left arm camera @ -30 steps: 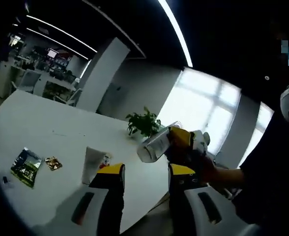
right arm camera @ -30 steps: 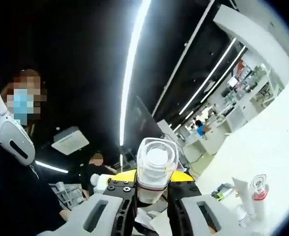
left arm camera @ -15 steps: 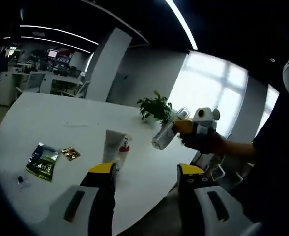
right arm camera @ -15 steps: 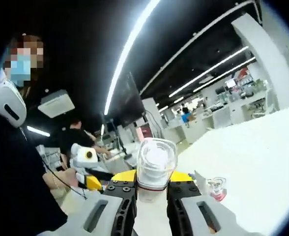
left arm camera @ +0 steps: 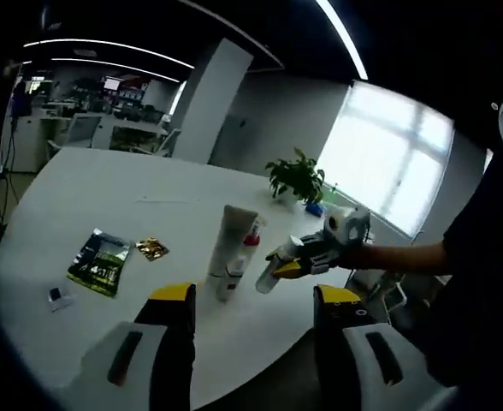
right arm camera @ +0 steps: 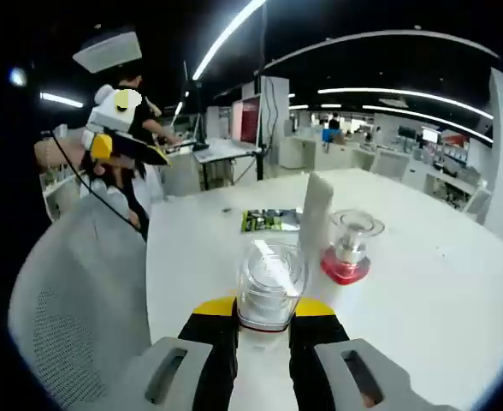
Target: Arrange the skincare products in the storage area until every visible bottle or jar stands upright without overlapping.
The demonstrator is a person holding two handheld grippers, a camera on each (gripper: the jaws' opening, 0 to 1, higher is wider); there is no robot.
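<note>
right gripper [right arm camera: 264, 330]: jaws clamped on a clear bottle [right arm camera: 270, 282], held cap-forward above the white table [right arm camera: 457, 291], near its edge; also seen in the left gripper view [left arm camera: 269, 274]. left gripper [left arm camera: 251, 300]: jaws apart, empty. beyond: upright white tube [right arm camera: 314, 210], red-based pump bottle [right arm camera: 347, 248] beside it, a green sachet [left arm camera: 99, 261] and a gold sachet [left arm camera: 152, 248] lying flat. handling: bottle likely rigid, smooth, slippery; grip mid-body, set base down apart from the tube.
</note>
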